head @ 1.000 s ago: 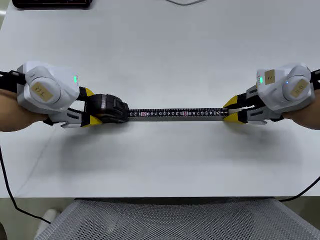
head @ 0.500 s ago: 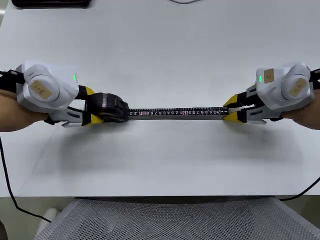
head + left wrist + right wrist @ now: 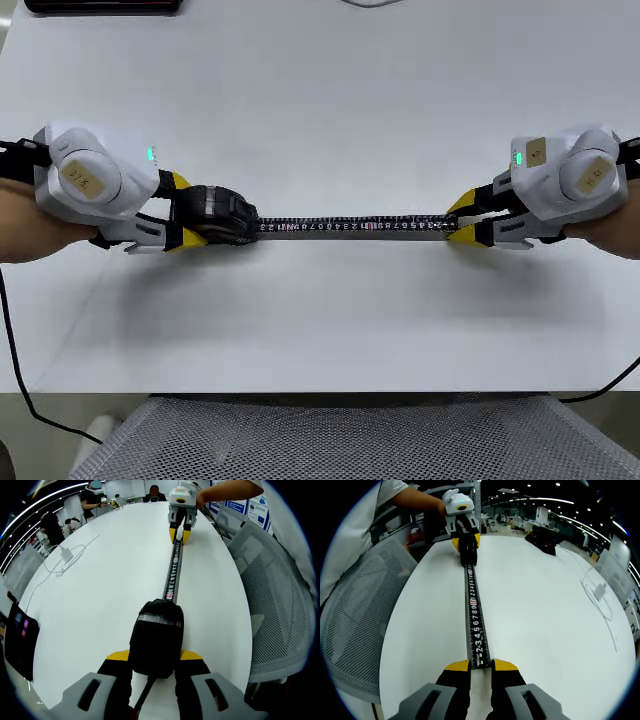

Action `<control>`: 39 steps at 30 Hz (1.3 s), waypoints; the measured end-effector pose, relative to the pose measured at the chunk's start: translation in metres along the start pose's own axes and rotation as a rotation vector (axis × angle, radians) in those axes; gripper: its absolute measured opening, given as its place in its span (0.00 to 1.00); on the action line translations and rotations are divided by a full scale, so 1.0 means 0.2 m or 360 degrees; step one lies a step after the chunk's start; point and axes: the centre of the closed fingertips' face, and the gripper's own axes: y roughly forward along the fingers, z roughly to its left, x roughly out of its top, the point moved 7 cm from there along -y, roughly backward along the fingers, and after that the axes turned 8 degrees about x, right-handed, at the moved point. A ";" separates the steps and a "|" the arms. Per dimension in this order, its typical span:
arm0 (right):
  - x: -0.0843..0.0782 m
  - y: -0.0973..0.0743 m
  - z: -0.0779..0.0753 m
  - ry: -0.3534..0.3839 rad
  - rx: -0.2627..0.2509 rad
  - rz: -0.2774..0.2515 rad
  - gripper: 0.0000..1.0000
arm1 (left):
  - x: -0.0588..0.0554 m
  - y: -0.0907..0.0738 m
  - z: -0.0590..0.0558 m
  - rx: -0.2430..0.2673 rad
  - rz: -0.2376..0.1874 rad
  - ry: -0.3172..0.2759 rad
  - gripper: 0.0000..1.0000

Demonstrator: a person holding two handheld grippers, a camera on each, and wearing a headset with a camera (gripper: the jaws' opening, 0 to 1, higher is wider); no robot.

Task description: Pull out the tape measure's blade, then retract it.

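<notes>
A black tape measure case (image 3: 212,215) lies on the white table, and my left gripper (image 3: 180,212) is shut on it; the case (image 3: 156,637) sits between the yellow-tipped jaws in the left gripper view. Its dark numbered blade (image 3: 350,225) stretches rightward across the table to my right gripper (image 3: 462,219), which is shut on the blade's end. In the right gripper view the blade (image 3: 474,625) runs from the jaws to the far case (image 3: 468,555). The left gripper view shows the blade (image 3: 173,572) reaching the right gripper (image 3: 179,533).
The white table (image 3: 330,110) stretches wide behind the tape. A grey mesh chair seat (image 3: 350,440) sits below the near table edge. A dark object (image 3: 100,6) lies at the far left edge. A black cable (image 3: 12,370) hangs off the left side.
Almost nothing differs; the blade's length and both grippers hold the same places, with only a slight roll of the gripper bodies.
</notes>
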 end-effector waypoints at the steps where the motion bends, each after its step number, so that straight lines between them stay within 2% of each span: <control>1: 0.00 0.00 0.00 -0.0001 0.0000 0.0000 0.12 | 0.00 0.00 0.00 0.0001 -0.0002 0.0004 0.28; 12: 0.00 0.00 0.01 0.0038 0.0015 -0.0017 0.15 | 0.00 0.01 0.00 0.0009 -0.0002 -0.0015 0.29; 14: 0.00 0.00 0.01 0.0036 0.0014 -0.0016 0.16 | 0.00 0.01 -0.01 -0.0008 -0.0008 -0.0044 0.32; 17: 0.00 0.00 0.01 0.0041 0.0008 -0.0017 0.17 | 0.00 0.01 -0.01 0.0002 -0.0004 -0.0018 0.33; 23: 0.01 -0.01 0.01 0.0085 -0.0001 -0.0031 0.24 | 0.01 0.01 -0.01 -0.0001 -0.0006 -0.0028 0.34; 30: 0.01 -0.02 0.02 0.0096 -0.0004 -0.0043 0.24 | 0.01 0.00 -0.02 0.0002 -0.0010 -0.0028 0.35; 39: 0.02 -0.03 0.05 0.0192 -0.0057 -0.0118 0.32 | 0.02 -0.03 -0.03 0.0054 -0.0056 -0.0082 0.39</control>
